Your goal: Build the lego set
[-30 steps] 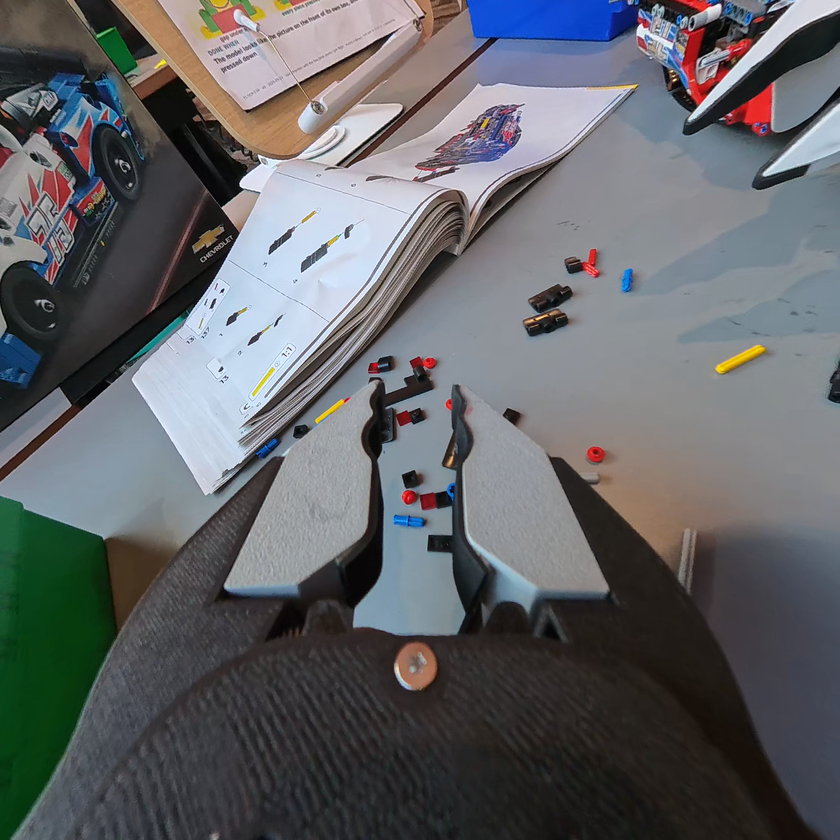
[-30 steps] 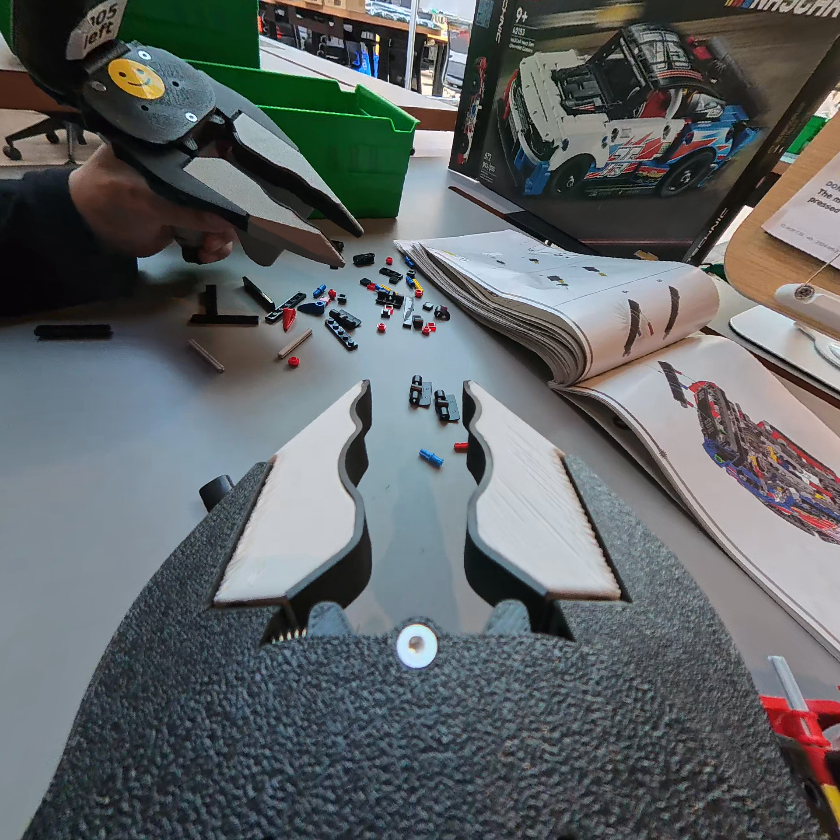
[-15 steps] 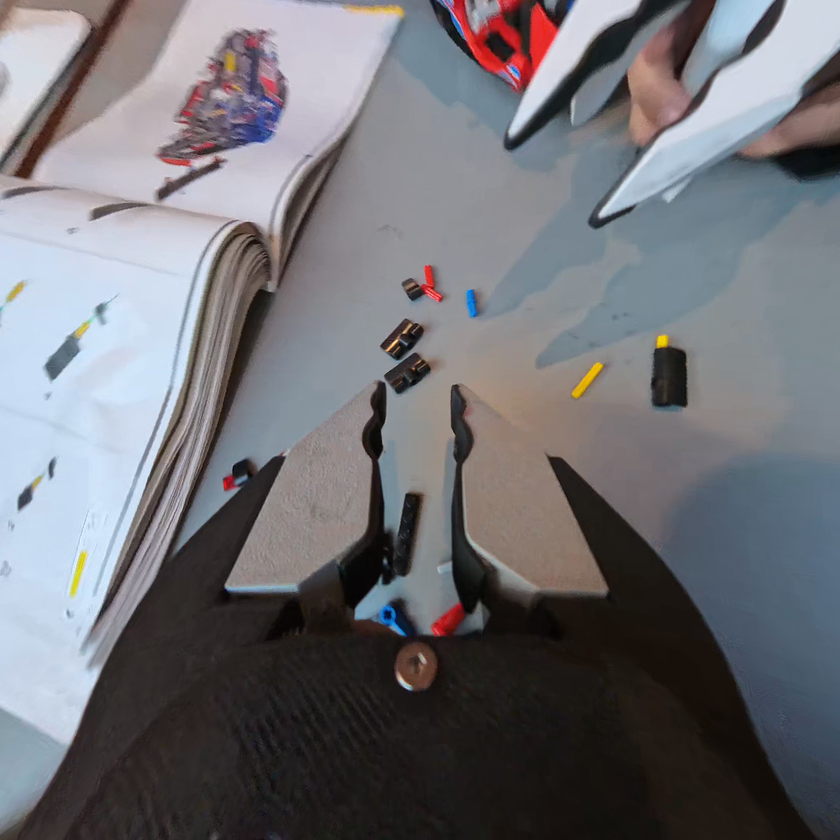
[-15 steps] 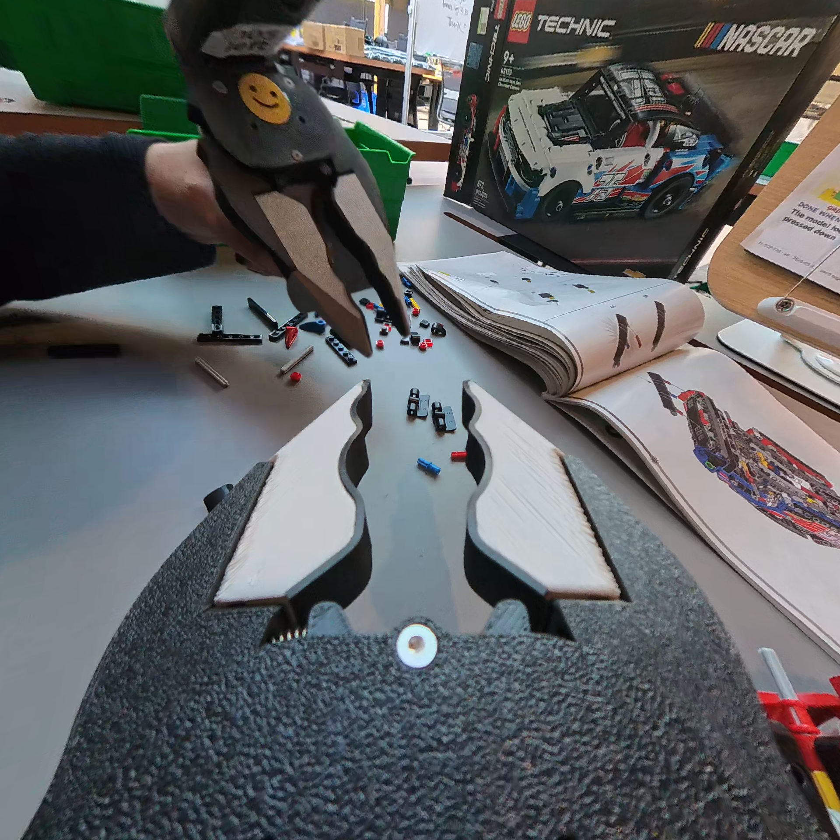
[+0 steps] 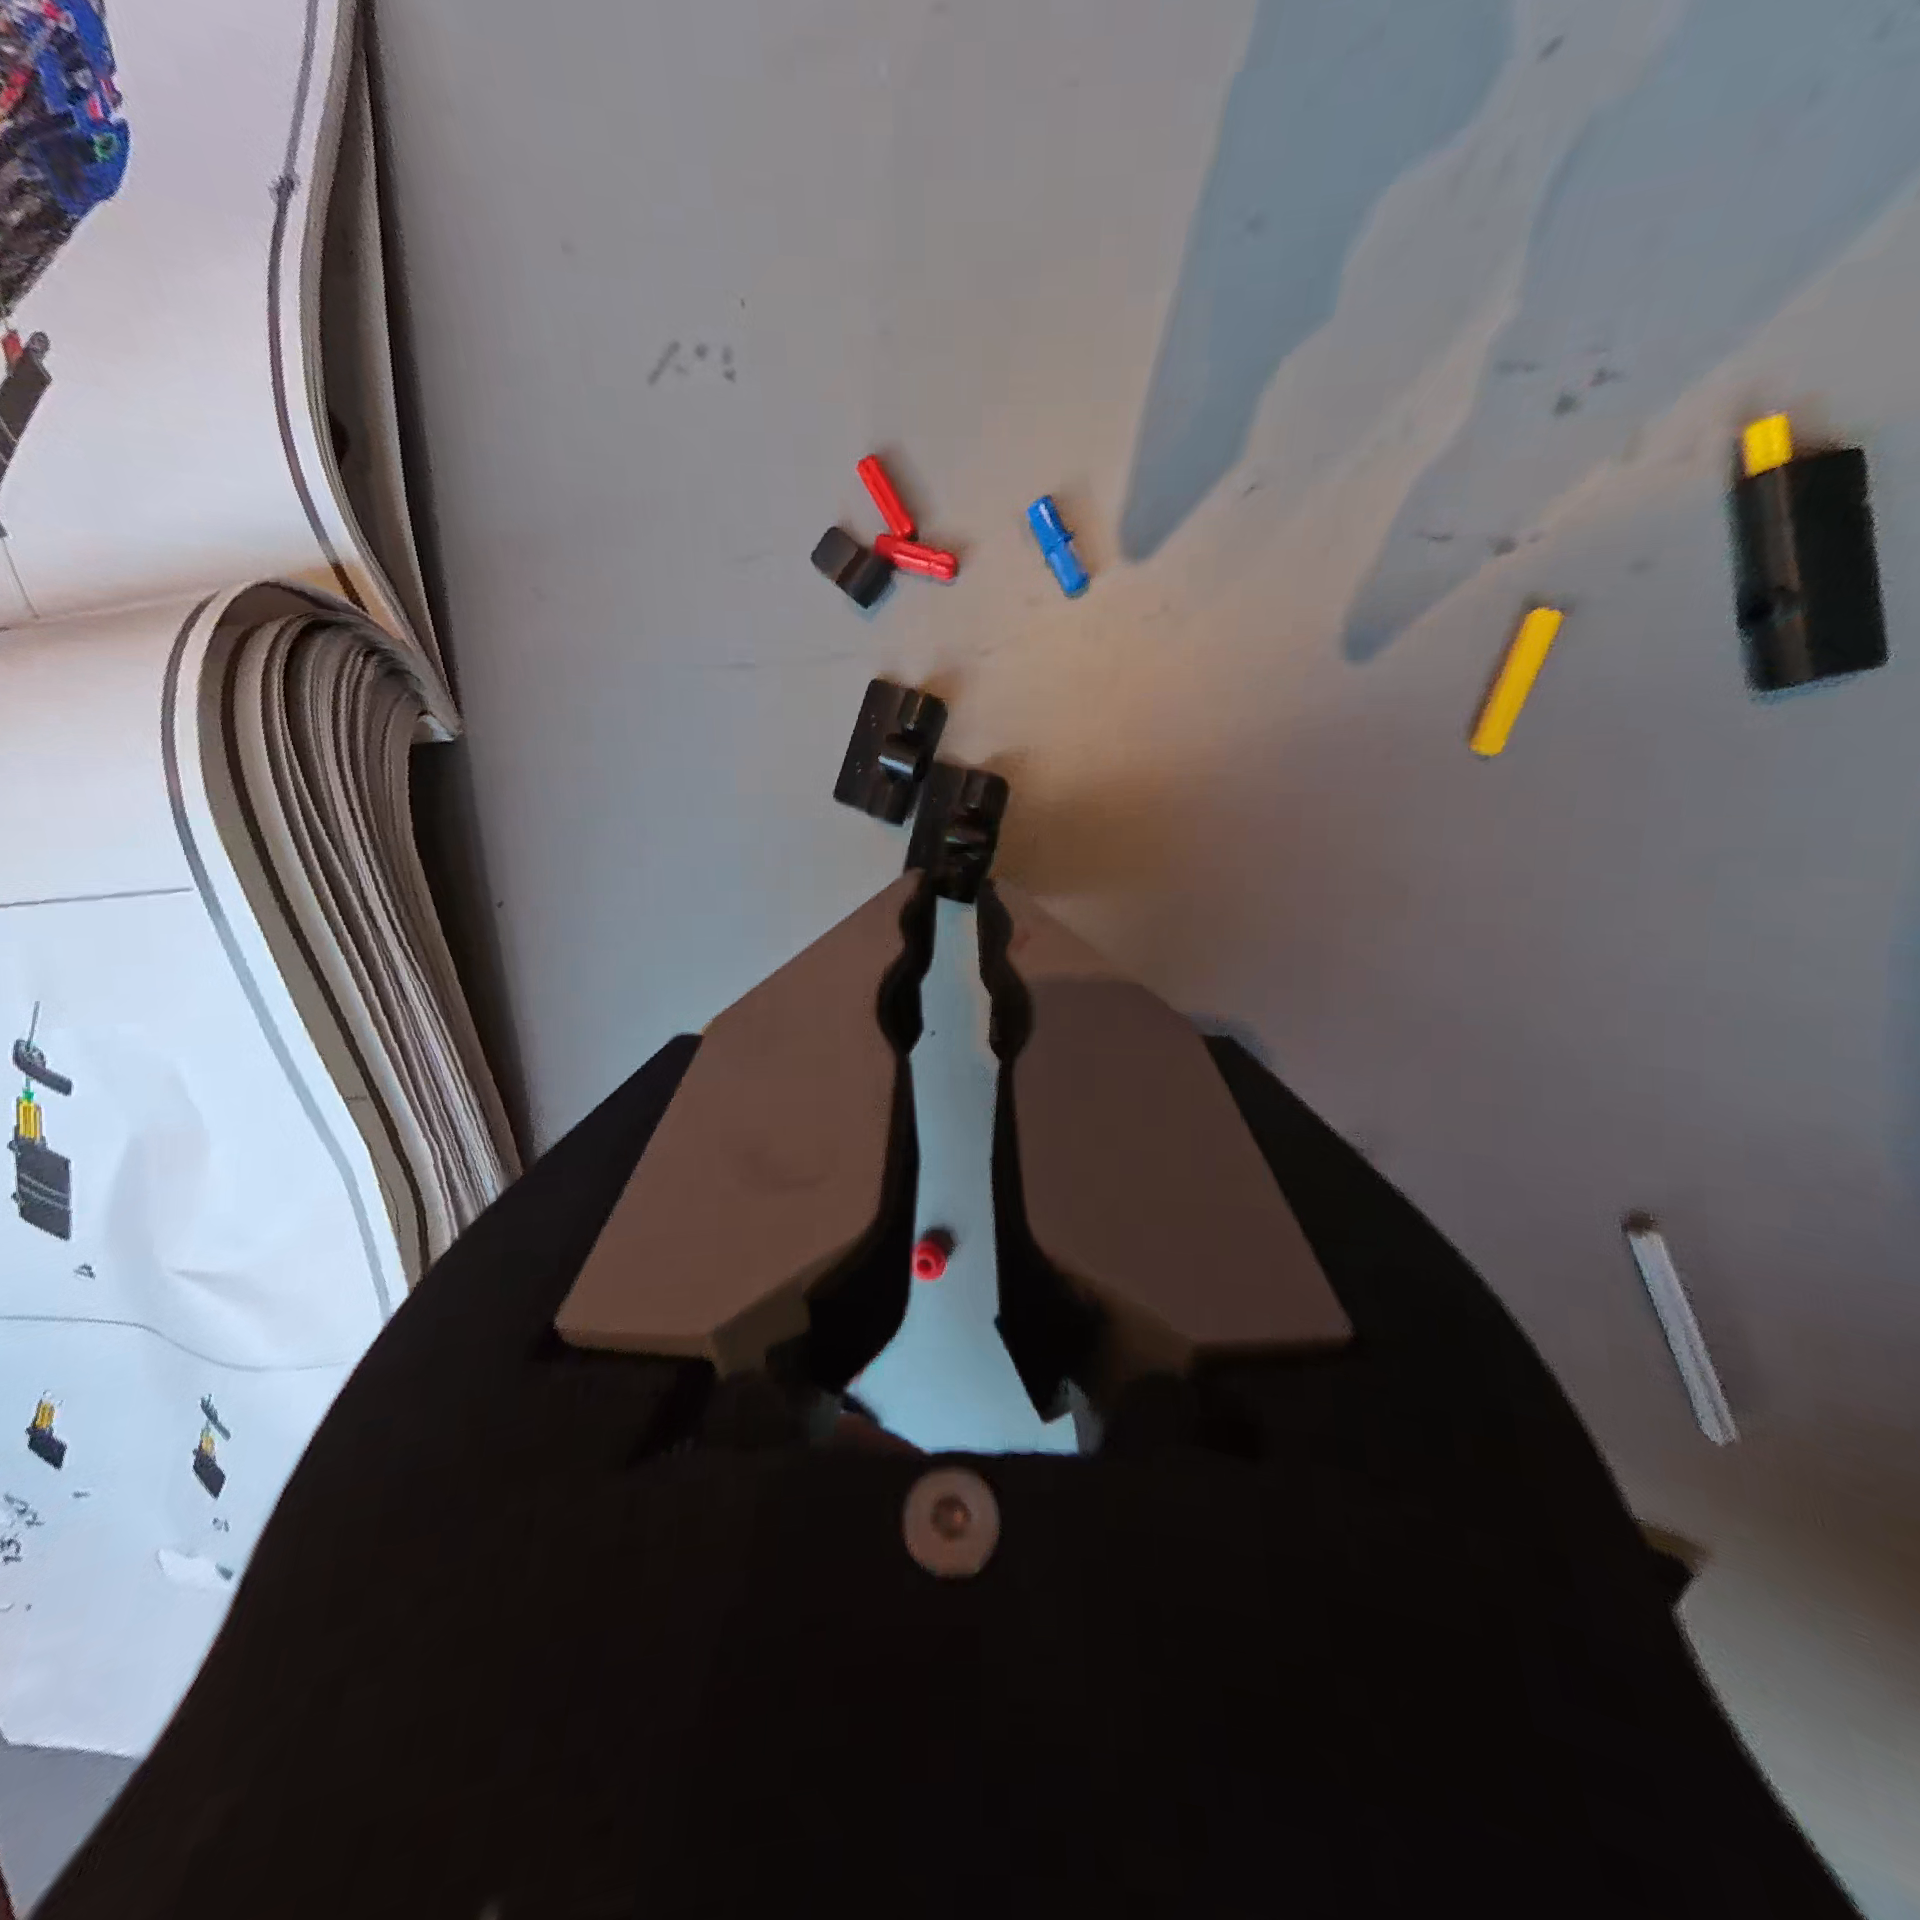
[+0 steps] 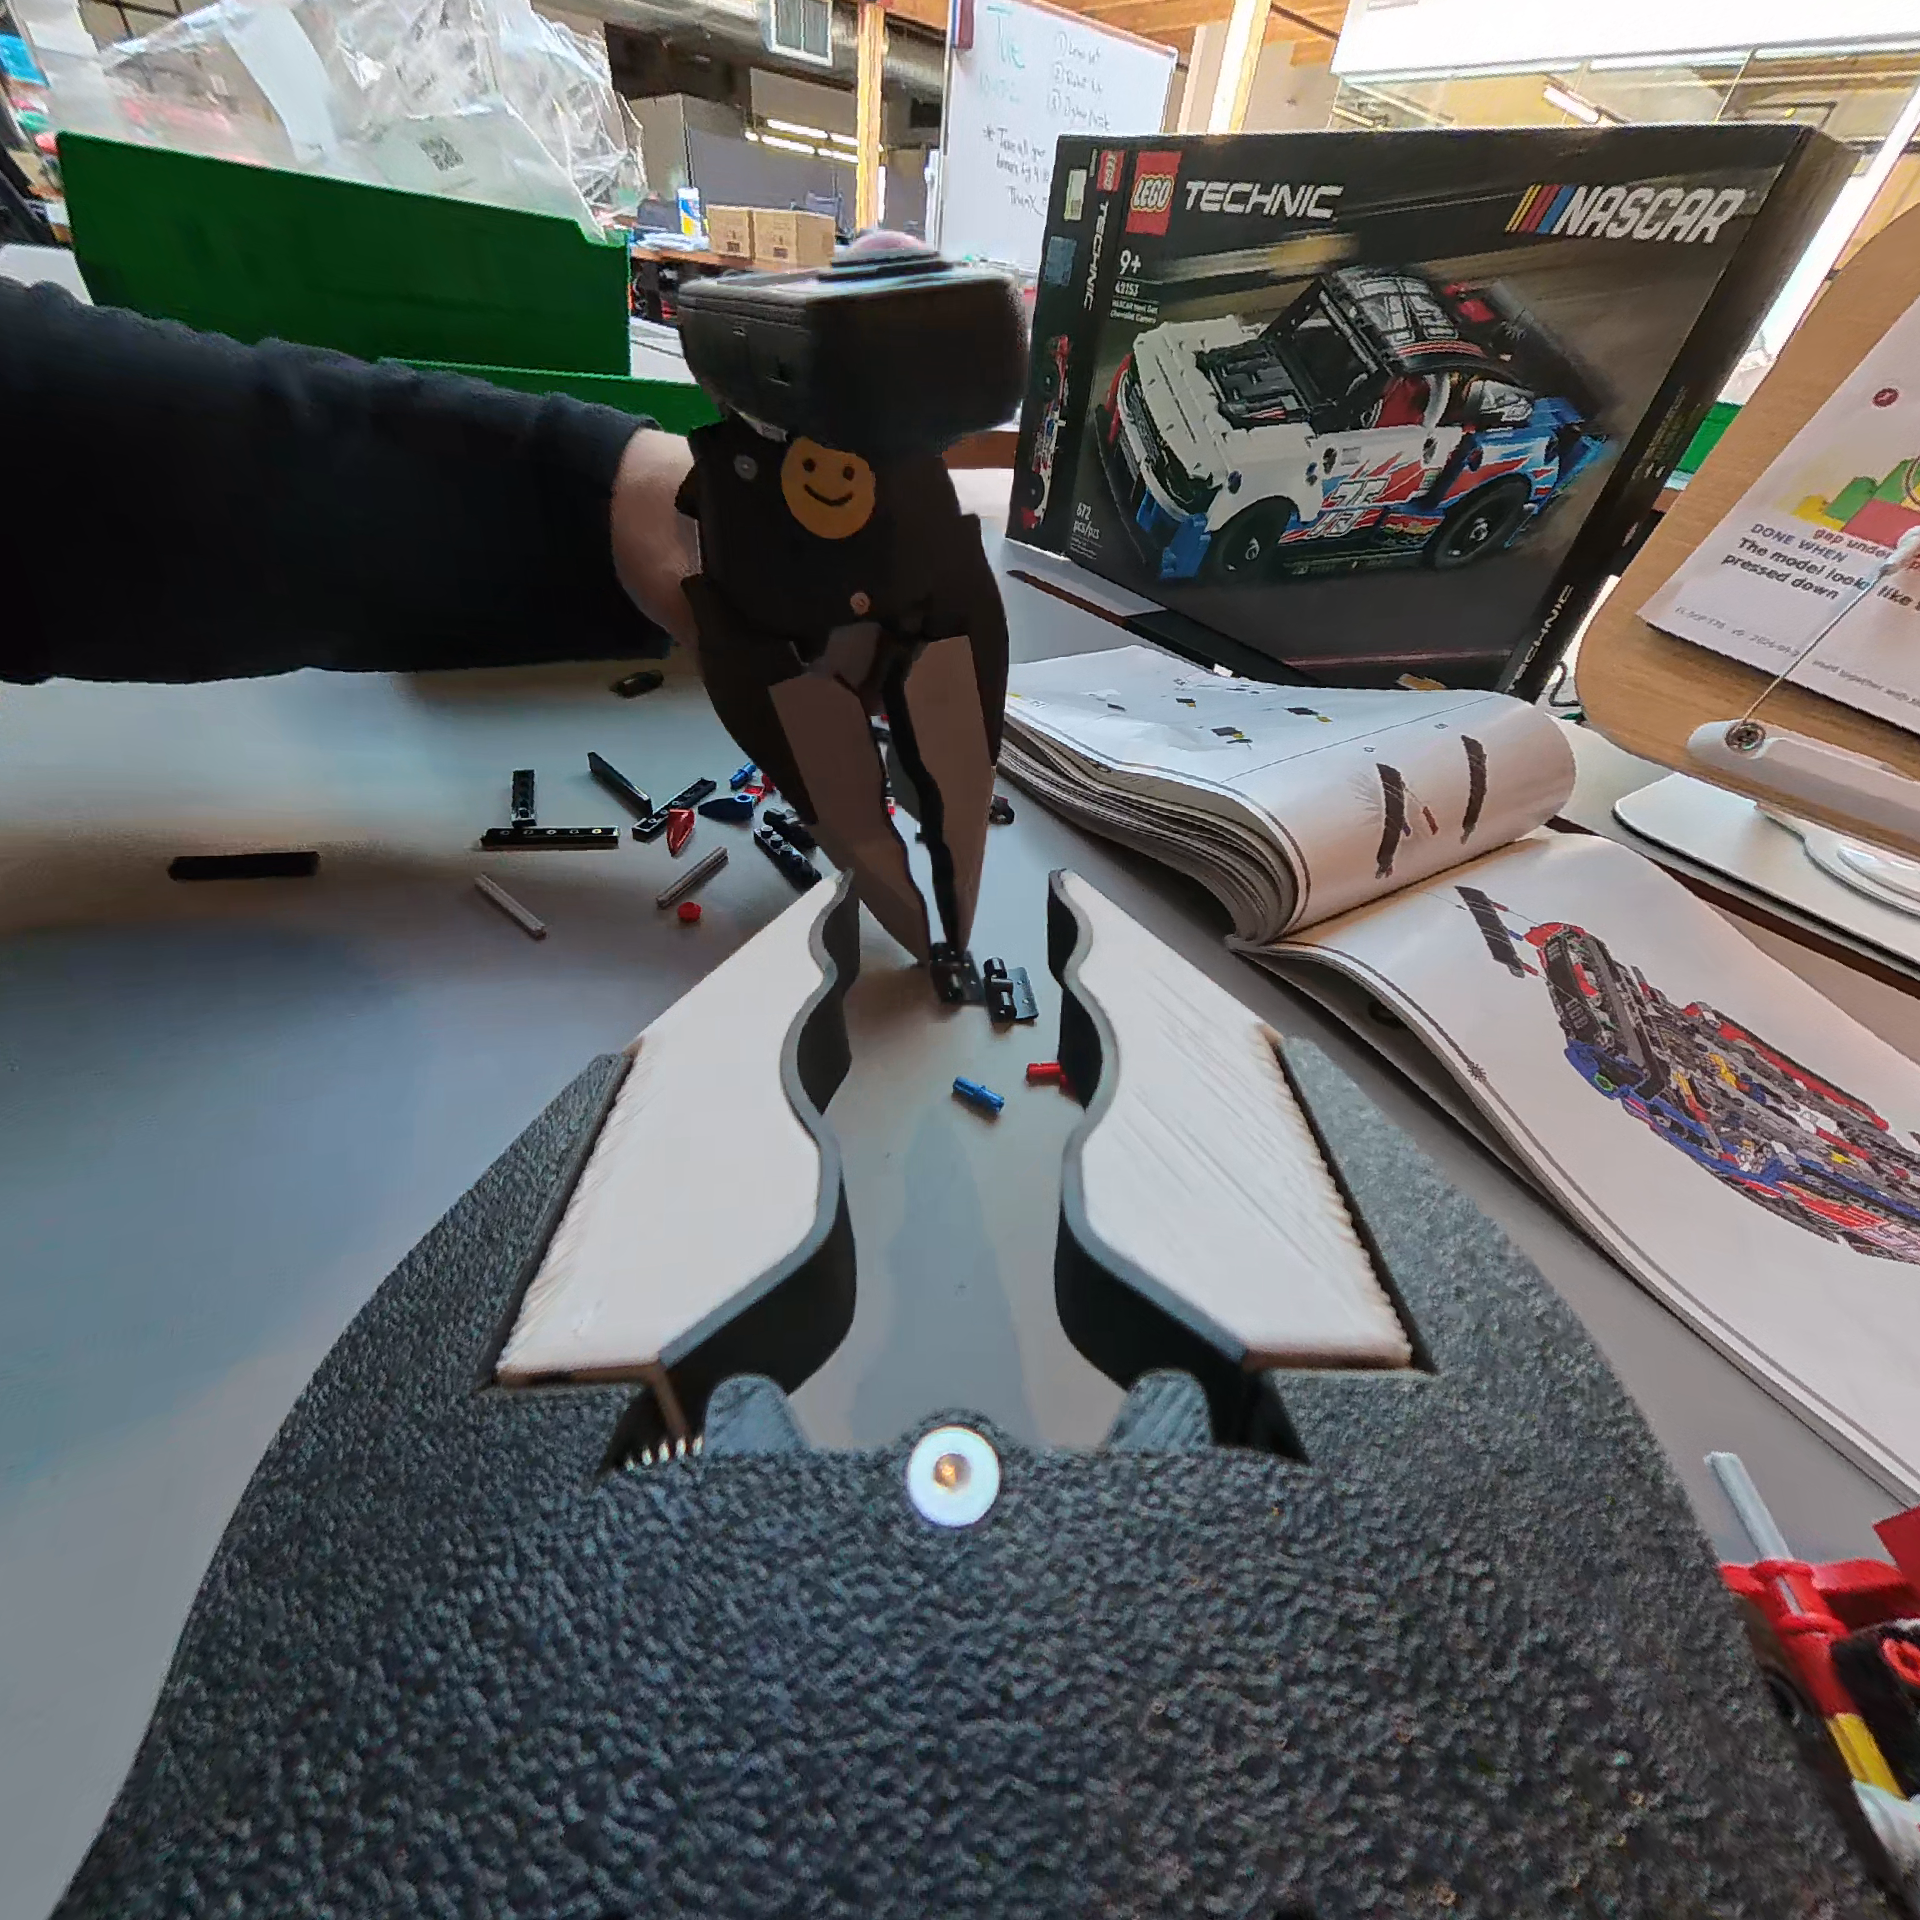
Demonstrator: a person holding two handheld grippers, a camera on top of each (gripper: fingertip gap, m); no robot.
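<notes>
My left gripper [image 5: 951,896] points down at the grey table [image 5: 1299,987], its tips closed on the near end of a small black connector piece [image 5: 958,826]. It also shows in the right wrist view [image 6: 940,948], held by a hand in a dark sleeve, tips on that piece [image 6: 954,975]. A second black connector [image 5: 891,750] lies touching it. My right gripper [image 6: 951,914] is open and empty, low over the table, facing the left gripper. A blue pin [image 6: 977,1093] and a red pin [image 6: 1044,1070] lie between its fingers.
The open instruction book [image 6: 1351,810] lies to the right, with the set's box [image 6: 1403,416] behind it. Loose parts [image 6: 675,821] lie at the left, before a green bin [image 6: 343,270]. A yellow axle [image 5: 1515,681], a black block [image 5: 1808,566] and a grey axle [image 5: 1681,1335] lie nearby. A red model part [image 6: 1829,1621] sits at the bottom right. Left tips to right tips: about 12 centimeters.
My left gripper has swung from the parts pile to the two black connectors, tipped down and closed its jaws on one. My right gripper has stayed open and nearly still.
</notes>
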